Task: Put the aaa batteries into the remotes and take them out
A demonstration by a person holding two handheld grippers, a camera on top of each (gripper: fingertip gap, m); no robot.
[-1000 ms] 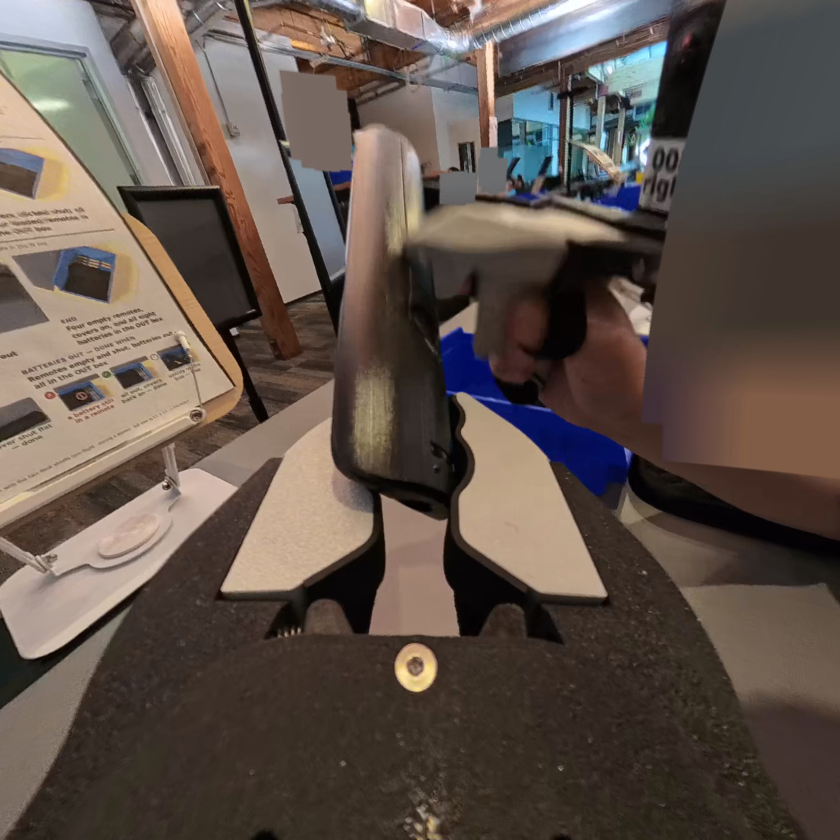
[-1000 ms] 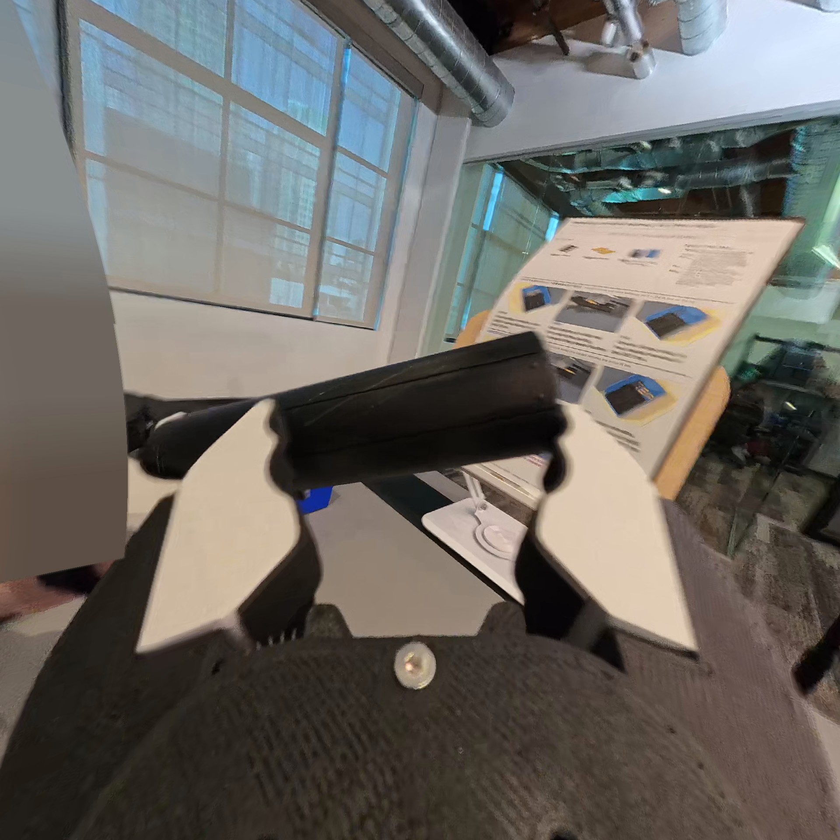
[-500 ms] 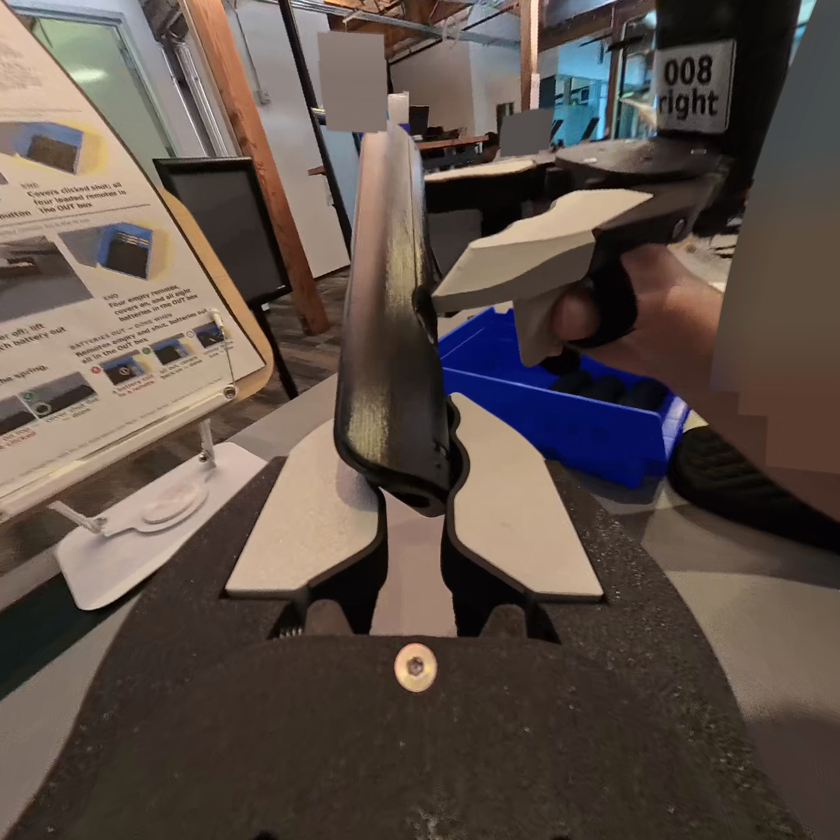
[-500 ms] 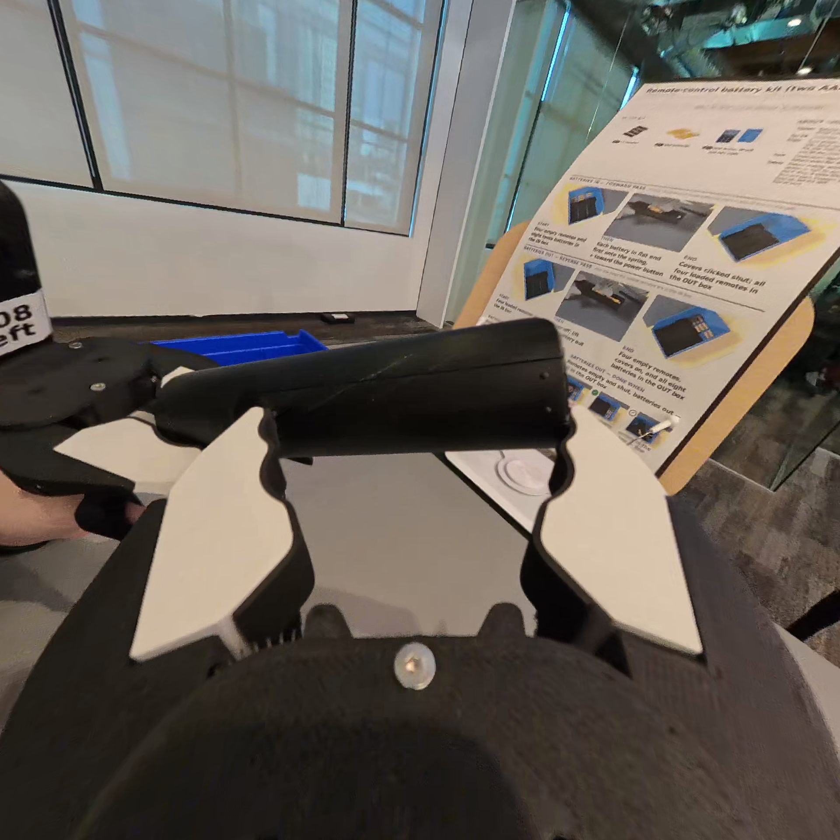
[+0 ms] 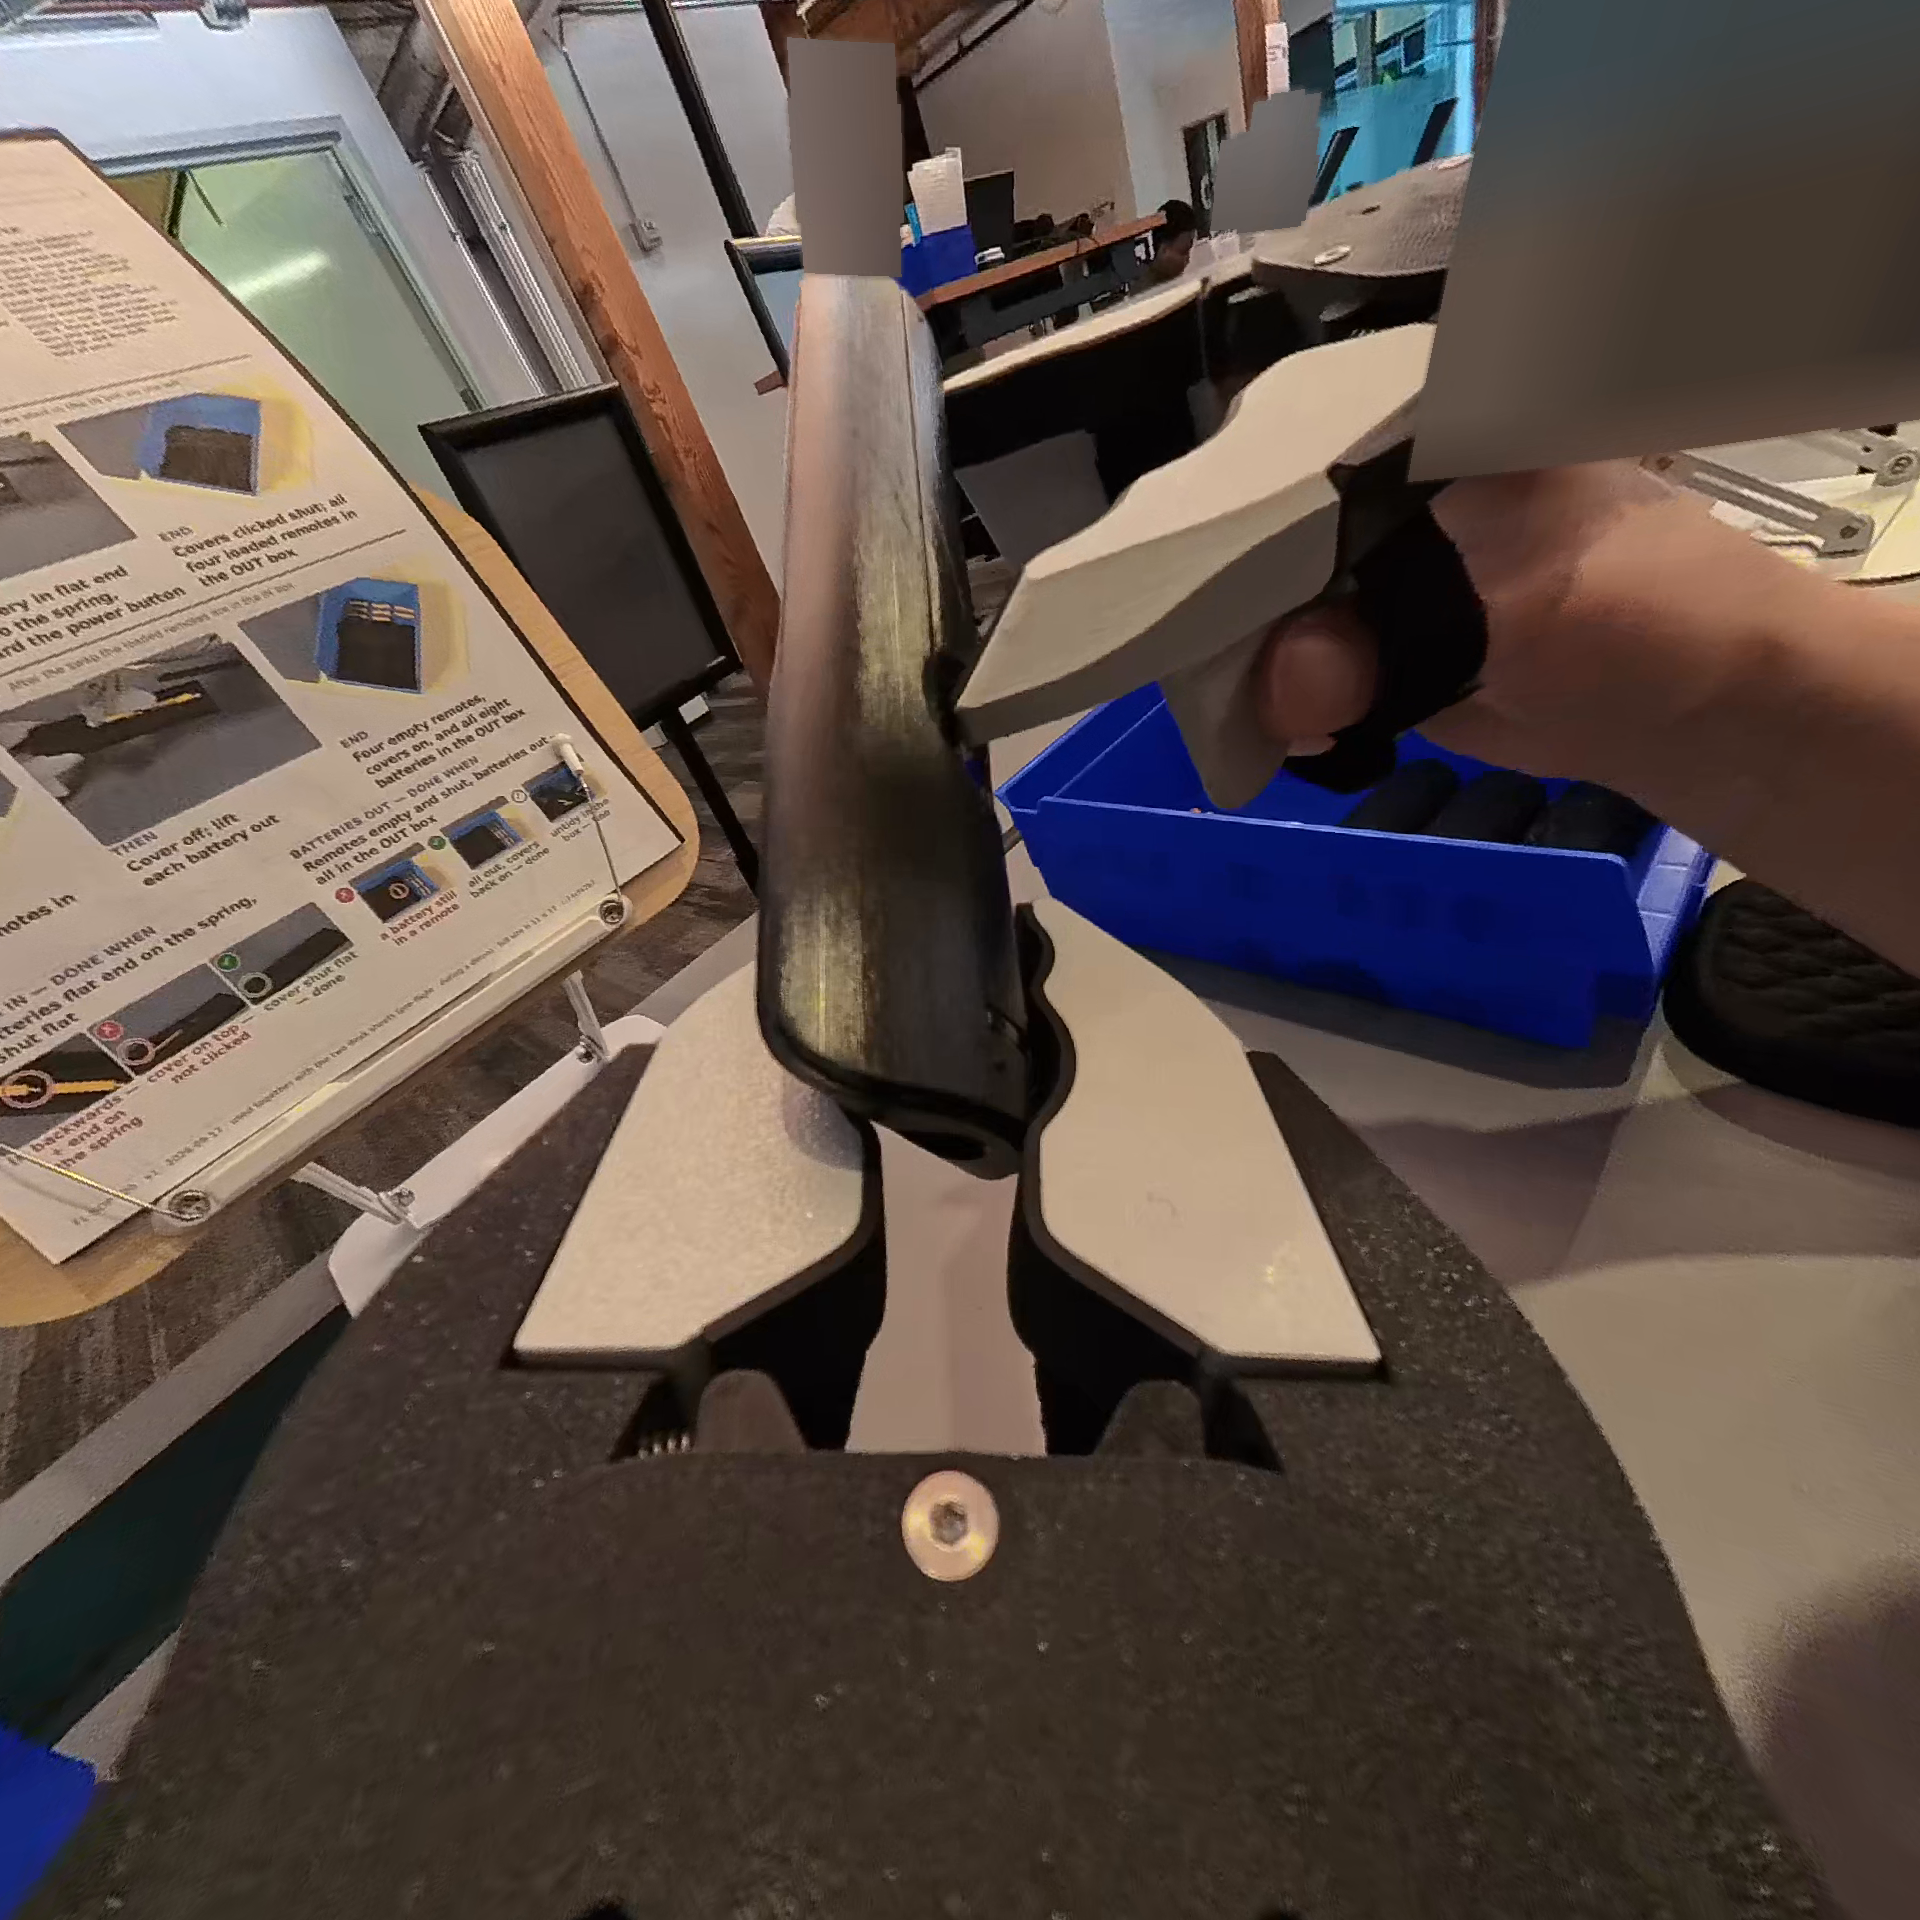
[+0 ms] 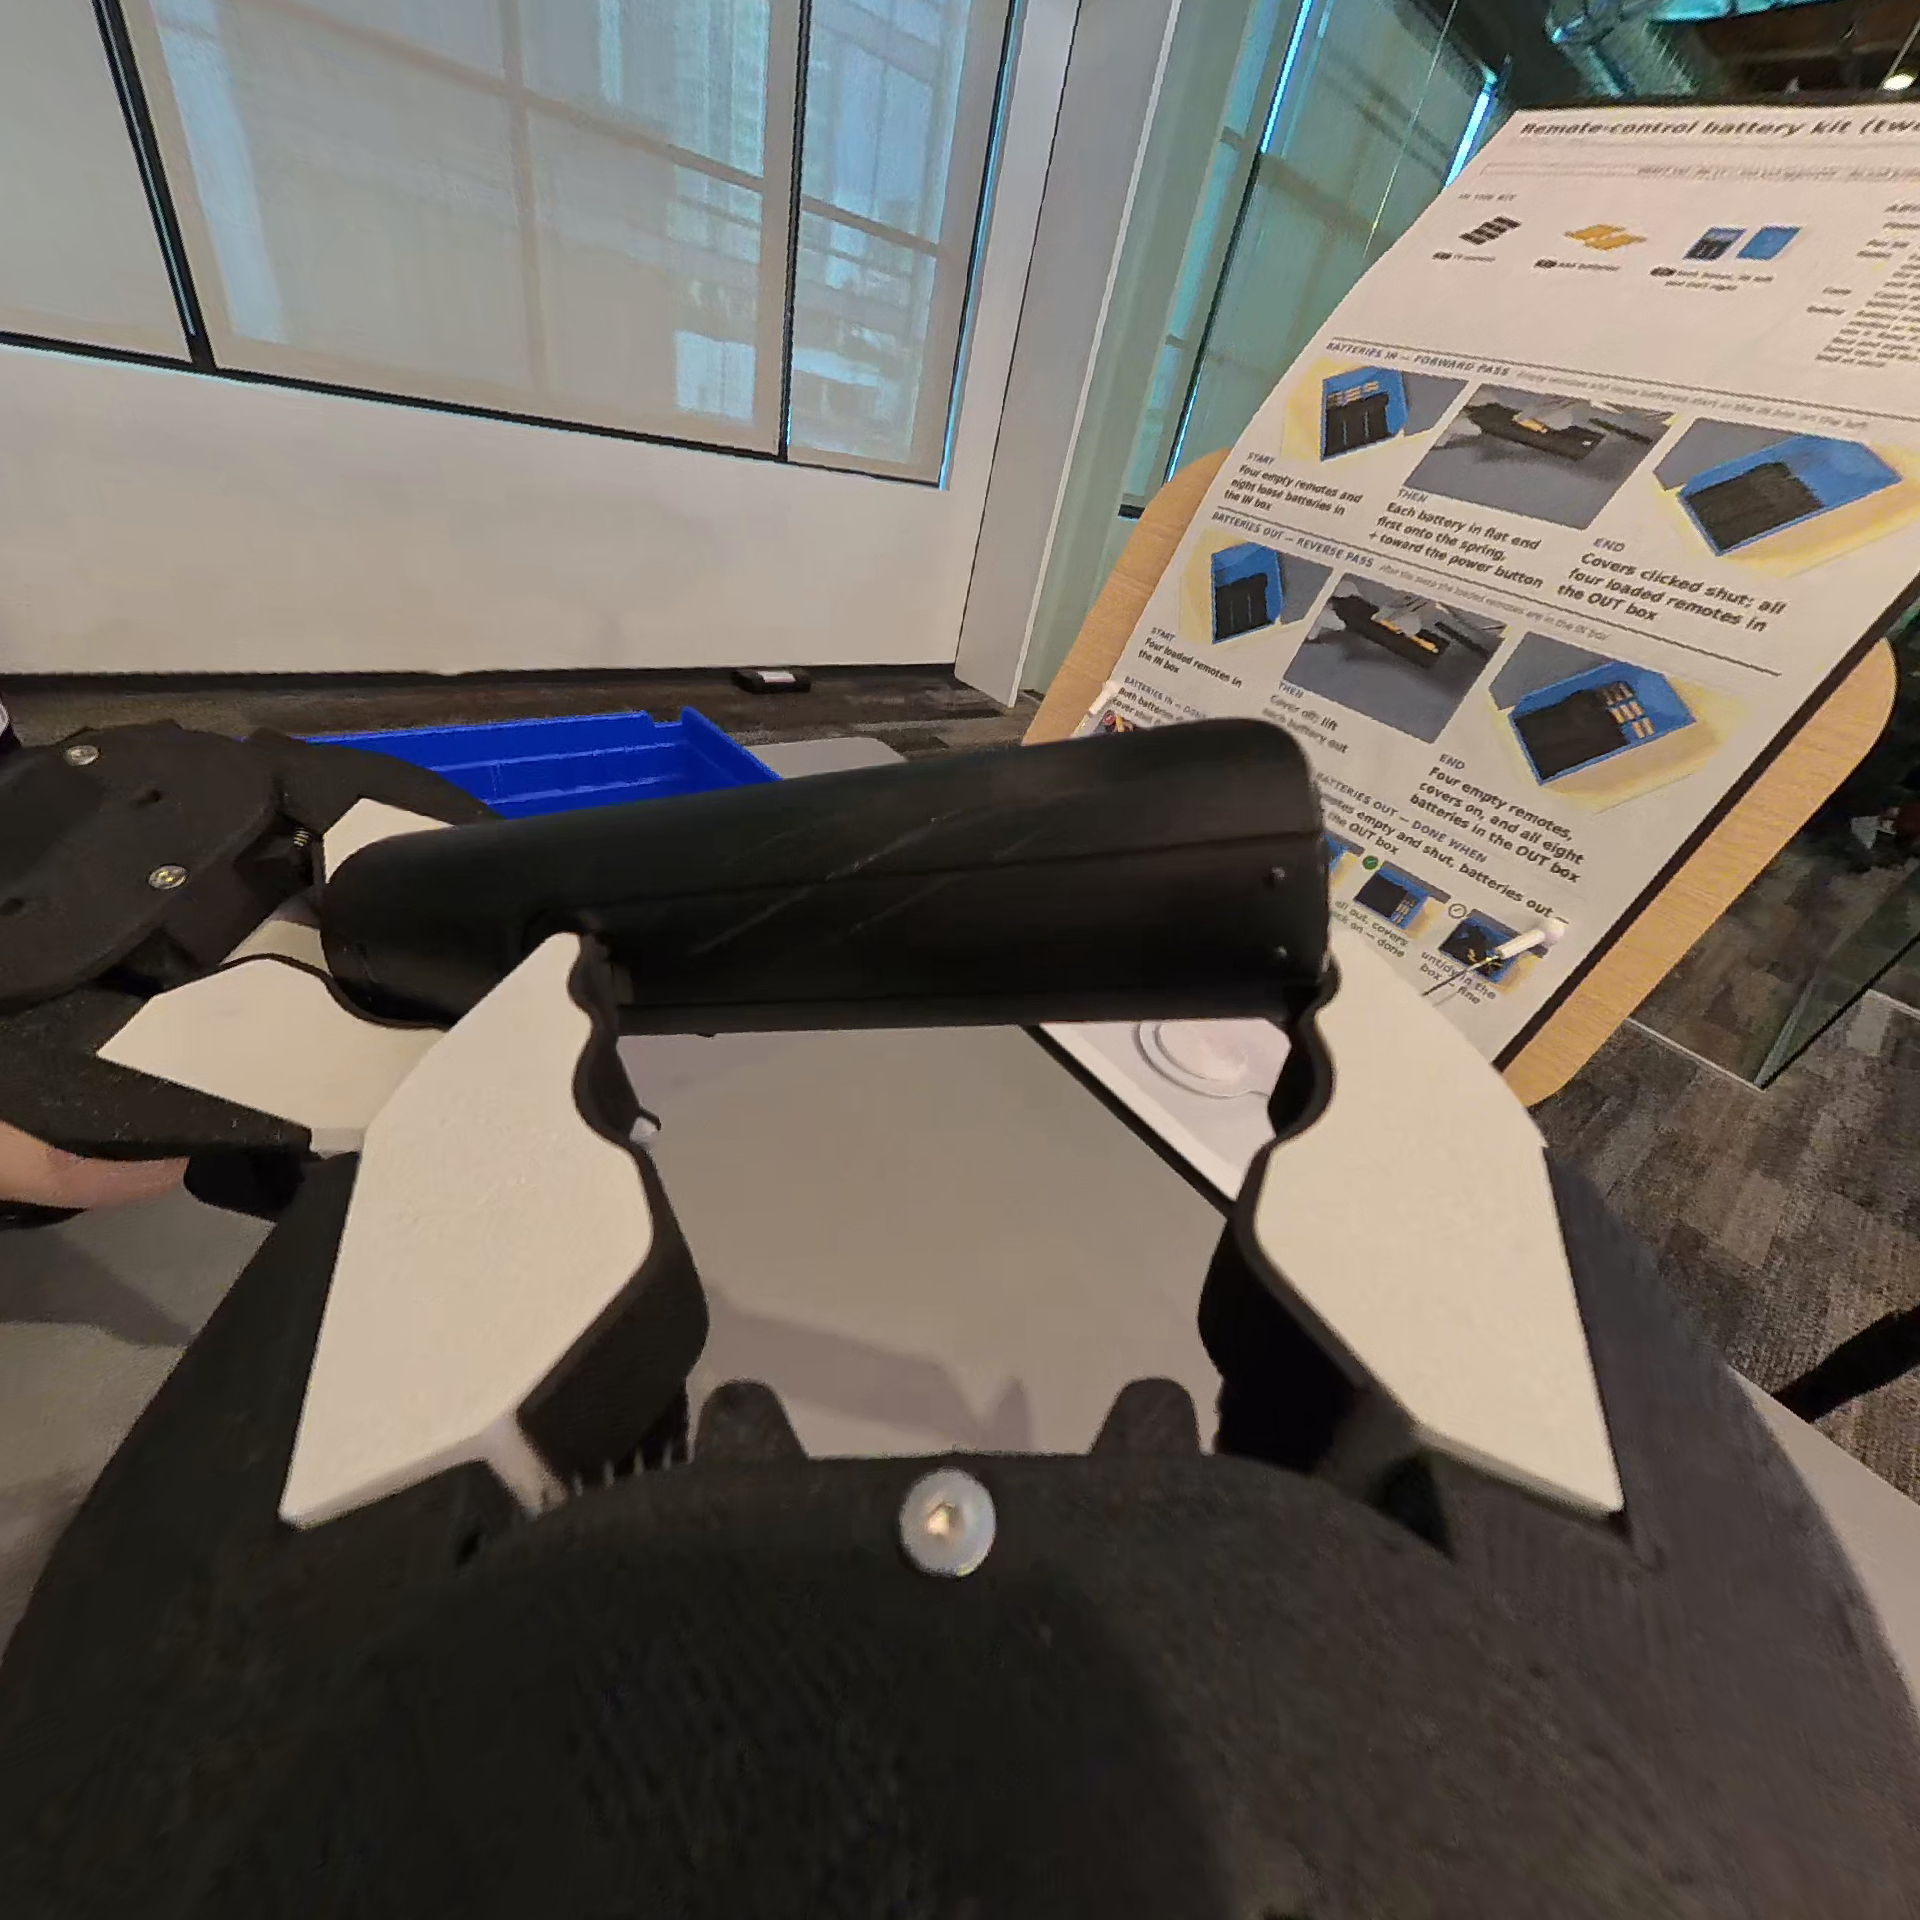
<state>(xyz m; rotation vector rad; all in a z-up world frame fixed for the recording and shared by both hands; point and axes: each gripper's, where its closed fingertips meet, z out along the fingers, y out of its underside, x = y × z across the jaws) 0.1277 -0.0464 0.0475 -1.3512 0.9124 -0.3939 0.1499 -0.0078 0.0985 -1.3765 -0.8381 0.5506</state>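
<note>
Gripping the lower end of a black remote (image 5: 883, 748), the left gripper (image 5: 940, 1101) has its 2 pale fingers closed narrowly on the casing, so the remote stands nearly upright and is lifted clear of the grey table (image 5: 1558, 1226). In the right wrist view the same remote (image 6: 831, 883) lies crosswise between the fingers of the right gripper (image 6: 951, 977), which are spread wide, 1 tip against the far end of the remote and the other meeting it partway along its length. In the left wrist view 1 finger (image 5: 1174, 571) of the right gripper touches the remote's side about halfway up, with the person's hand (image 5: 1558, 644) on the black handle behind it.

Beyond the remote, a blue bin (image 5: 1340, 894) sits on the table with several dark remotes (image 5: 1496, 805) lying in it. A second blue bin (image 6: 540, 758) shows behind the left gripper in the right wrist view. An instruction board (image 5: 208, 665) on a wooden backing stands propped to the left of the left gripper, on a white base (image 6: 1205, 1060).
</note>
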